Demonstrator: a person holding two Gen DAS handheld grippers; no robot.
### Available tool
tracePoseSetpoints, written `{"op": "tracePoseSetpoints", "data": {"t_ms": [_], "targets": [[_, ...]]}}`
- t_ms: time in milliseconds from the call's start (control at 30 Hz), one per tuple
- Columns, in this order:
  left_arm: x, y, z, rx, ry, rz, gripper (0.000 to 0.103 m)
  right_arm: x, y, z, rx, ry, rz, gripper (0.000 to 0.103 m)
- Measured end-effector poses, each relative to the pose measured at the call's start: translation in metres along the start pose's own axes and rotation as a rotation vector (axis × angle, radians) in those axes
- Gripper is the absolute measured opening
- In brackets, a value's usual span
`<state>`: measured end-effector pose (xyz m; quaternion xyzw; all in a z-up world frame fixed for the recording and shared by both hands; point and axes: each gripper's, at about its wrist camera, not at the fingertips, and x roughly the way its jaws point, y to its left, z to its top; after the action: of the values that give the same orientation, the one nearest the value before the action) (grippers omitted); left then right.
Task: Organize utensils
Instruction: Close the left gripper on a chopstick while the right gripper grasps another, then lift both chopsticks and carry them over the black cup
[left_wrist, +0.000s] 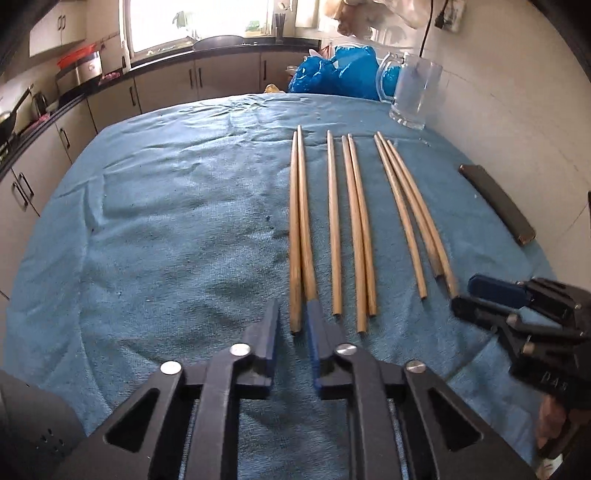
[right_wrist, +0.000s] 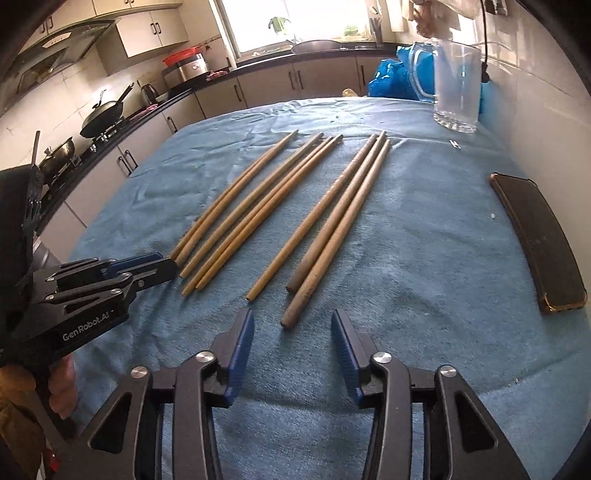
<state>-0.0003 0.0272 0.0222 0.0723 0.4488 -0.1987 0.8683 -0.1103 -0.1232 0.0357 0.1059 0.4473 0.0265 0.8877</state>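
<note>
Eight wooden chopsticks lie in a row on the blue towel covering the desk. The left claw pinches the near end of the leftmost pair; the right claw hovers open around the rightmost chopstick's end, near a glass mug.

Cloth: blue, covered the table.
Mug: glass, stood far right.
Phone: lay near wall.
Bag: blue, behind.

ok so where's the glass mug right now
The glass mug stands upright at the table's far right corner by the tiled wall, beyond the chopsticks, with the blue bag behind it.
</note>
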Motion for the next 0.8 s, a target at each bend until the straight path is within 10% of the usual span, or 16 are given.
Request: {"op": "tracePoseSetpoints", "data": {"t_ms": [333, 433, 800], "targets": [[0.004, 0.002, 0.006, -0.051, 0.02, 0.002, 0.006, 0.002, -0.003, 0.005, 0.036, 0.002, -0.036, 0.026], [0.003, 0.008, 0.006, -0.118, 0.036, -0.017, 0.006, 0.004, -0.007, 0.008, 0.079, 0.013, -0.029, 0.007], [-0.043, 0.022, -0.056, -0.268, 0.159, -0.087, 0.006, -0.04, -0.025, -0.037, 0.123, 0.138, -0.017, 0.006]]}}
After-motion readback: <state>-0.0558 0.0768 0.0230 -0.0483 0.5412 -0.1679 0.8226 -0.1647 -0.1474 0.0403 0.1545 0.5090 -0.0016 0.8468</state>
